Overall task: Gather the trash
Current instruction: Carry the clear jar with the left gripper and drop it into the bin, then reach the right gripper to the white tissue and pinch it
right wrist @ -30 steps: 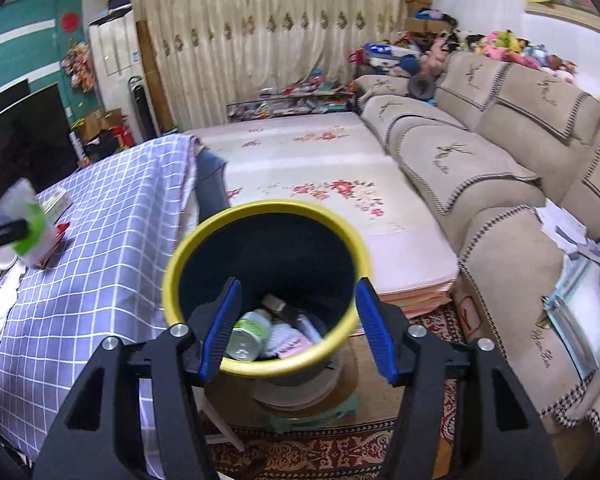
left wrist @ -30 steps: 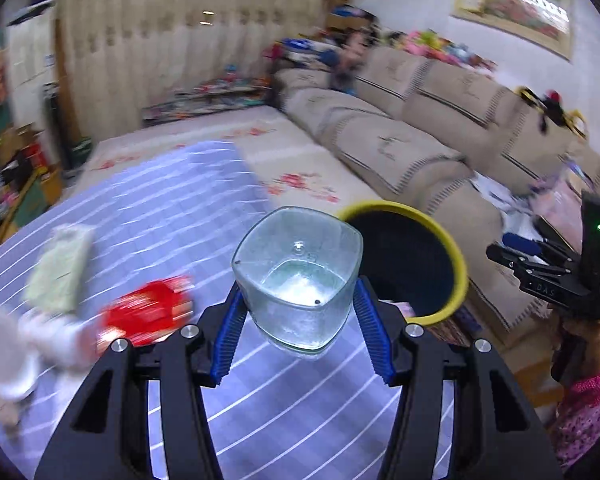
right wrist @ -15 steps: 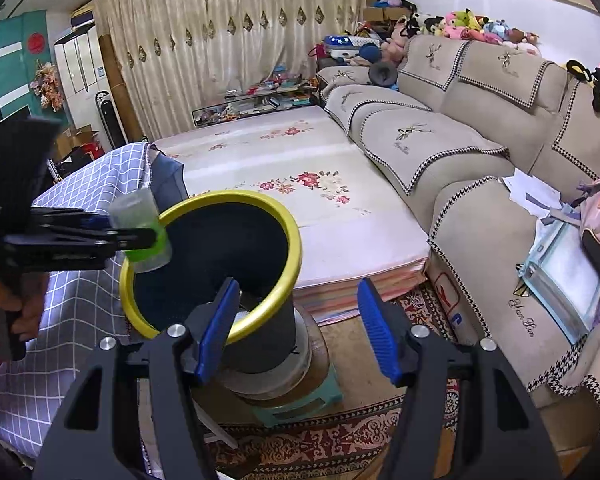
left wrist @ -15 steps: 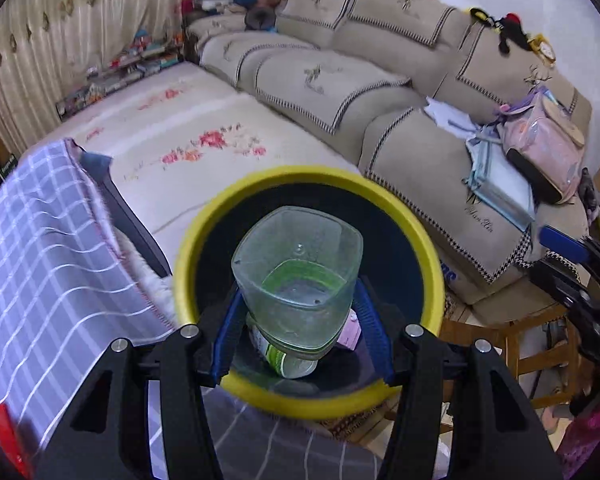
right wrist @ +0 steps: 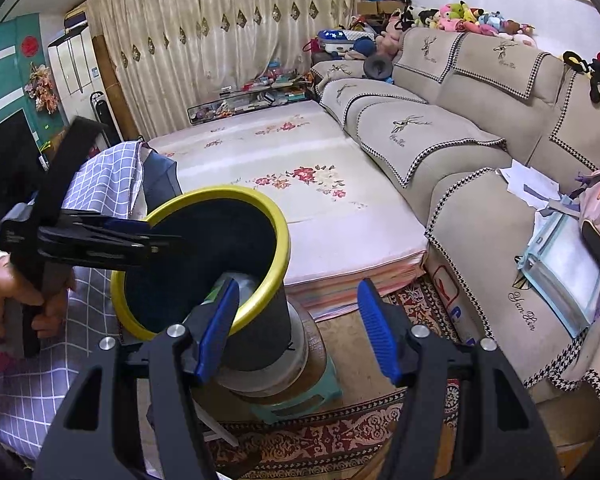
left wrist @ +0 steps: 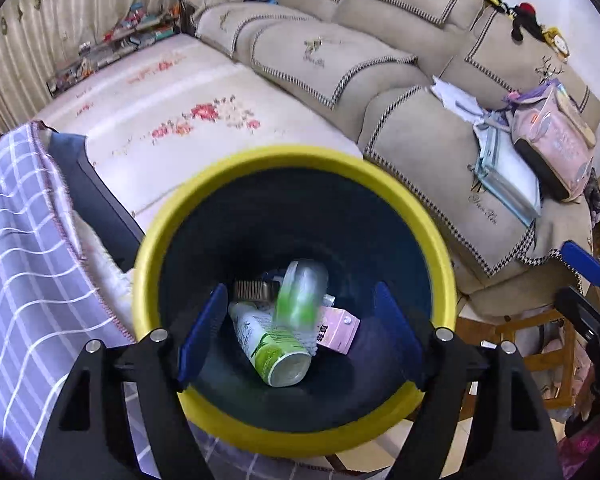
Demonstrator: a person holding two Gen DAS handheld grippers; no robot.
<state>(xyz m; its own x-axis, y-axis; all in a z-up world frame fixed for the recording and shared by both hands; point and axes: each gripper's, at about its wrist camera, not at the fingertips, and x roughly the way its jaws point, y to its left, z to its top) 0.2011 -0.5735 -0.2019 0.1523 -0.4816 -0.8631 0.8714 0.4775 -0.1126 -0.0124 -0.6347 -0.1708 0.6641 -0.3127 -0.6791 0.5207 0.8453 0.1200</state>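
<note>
Checked lilac tablecloth [left wrist: 16,264] at left, beige sofa beyond. Left gripper [left wrist: 300,332]: jaws have just been opening, now apart and empty over the yellow-rimmed dark round bin [left wrist: 168,240]. Clear square plastic cup with green tint [left wrist: 300,296], held a second ago, is tumbling blurred inside among bottle and carton; one item binned. Right gripper [right wrist: 298,330]: jaws apart, empty, beside bin.

Two matte black handheld grippers. Left gripper [left wrist: 300,336]: angular black arms with triangular cut-outs, ribbed blue pads [left wrist: 202,330], round silver screws at the pivots. Right gripper [right wrist: 296,330]: same black frame, same blue ribbed pads [right wrist: 374,332], same silver screws. On the hand [right wrist: 18,296], a pink patterned cuff.
</note>
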